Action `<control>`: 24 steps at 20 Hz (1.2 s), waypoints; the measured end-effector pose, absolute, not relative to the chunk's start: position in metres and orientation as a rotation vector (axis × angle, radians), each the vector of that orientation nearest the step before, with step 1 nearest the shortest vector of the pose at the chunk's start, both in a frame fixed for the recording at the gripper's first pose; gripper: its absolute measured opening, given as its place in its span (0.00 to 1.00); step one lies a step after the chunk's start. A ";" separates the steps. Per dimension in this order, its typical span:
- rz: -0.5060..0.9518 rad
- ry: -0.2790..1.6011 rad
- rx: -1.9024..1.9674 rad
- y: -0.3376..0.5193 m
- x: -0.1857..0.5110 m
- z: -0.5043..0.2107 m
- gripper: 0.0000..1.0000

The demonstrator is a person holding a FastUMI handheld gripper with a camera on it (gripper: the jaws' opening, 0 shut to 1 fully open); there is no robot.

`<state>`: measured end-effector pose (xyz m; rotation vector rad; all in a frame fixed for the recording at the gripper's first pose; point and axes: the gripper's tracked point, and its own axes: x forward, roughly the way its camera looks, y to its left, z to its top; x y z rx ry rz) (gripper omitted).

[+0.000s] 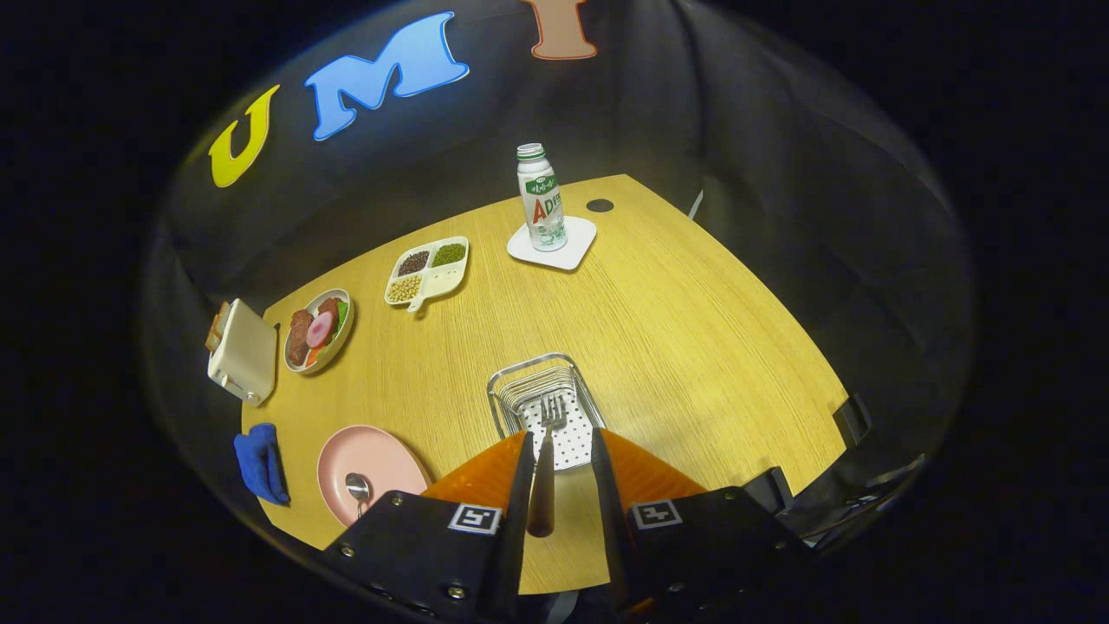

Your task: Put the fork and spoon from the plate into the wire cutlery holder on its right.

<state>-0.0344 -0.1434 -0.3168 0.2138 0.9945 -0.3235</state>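
A hand-held gripper (559,451) is hovering over the near part of a light wooden table (676,329), its two fingers (520,477) standing apart with a gap between them. The fork (546,459) is lying in that gap, its dark handle running back toward the gripper body along the left finger and its tines pointing forward over the wire cutlery holder (544,407), which is sitting just ahead of the fingertips. Whether the right finger is touching the fork cannot be told; a clear gap is showing on that side, so the grip itself is not certain. The holder's perforated floor is showing beneath the tines. Near and to the left of the gripper, the pink plate (364,459) is resting on the table with the spoon (358,490) lying on it, well apart from the fingers. A blue cloth (260,464) is lying just left of the plate at the table's edge. Farther off on the left, a white toaster (243,351) is standing beside a bowl of food (319,331), and beyond them a divided dish of beans (429,270) is sitting. At the far side, a bottle (541,198) is standing upright on a white square coaster (554,247).
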 end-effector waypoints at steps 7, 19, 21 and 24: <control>-0.323 0.908 0.171 -0.140 -0.024 -0.298 0.40; -0.196 0.526 0.048 -0.088 0.019 -0.205 0.40; -0.159 0.496 0.036 -0.068 0.024 -0.198 0.40; -0.106 0.471 0.006 -0.038 0.027 -0.194 0.40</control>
